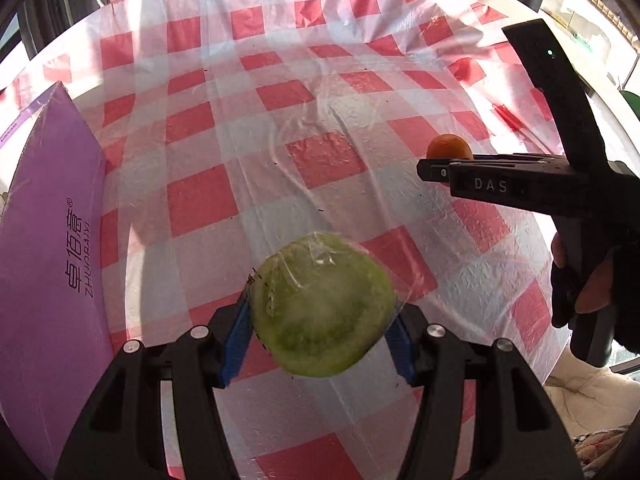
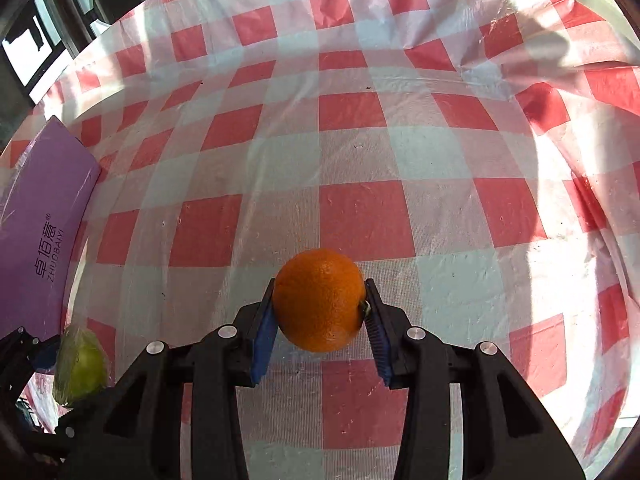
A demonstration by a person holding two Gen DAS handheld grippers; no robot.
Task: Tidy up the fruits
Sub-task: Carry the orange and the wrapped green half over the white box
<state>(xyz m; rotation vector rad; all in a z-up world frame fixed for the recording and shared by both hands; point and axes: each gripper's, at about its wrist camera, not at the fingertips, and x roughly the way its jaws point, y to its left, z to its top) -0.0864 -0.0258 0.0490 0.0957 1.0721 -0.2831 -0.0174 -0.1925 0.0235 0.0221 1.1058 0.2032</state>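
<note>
We hold a fruit in each pair of tongs above the red-and-white checked plastic cloth point(image 2: 360, 152) that covers the surface; the left tongs point(image 1: 322, 342) pinch a round green fruit wrapped in clear film point(image 1: 322, 306) between their blue pads point(image 1: 236, 344), and the right tongs point(image 2: 320, 320) pinch a round orange with a pebbled skin point(image 2: 319, 300) across its middle, one pad close against its stem end.

We judge the step in hand to be carrying both fruits to their resting places; we cannot see any bowl or tray, only a flat purple carton printed with white lettering point(image 1: 48, 240) at the left edge, so the goal is uncertain. To do it well we should keep each grip steady and level; the film on the green fruit looks slippery, so we would avoid tilting it or loosening early; we should lower each fruit until it touches before spreading the pads, since round fruit may roll on this smooth cloth.

The left tongs point forward over the cloth; the right tongs appear in the left view reaching in sideways from the right, a gloved hand point(image 1: 588, 280) on the handle, well apart from the green fruit.
</note>
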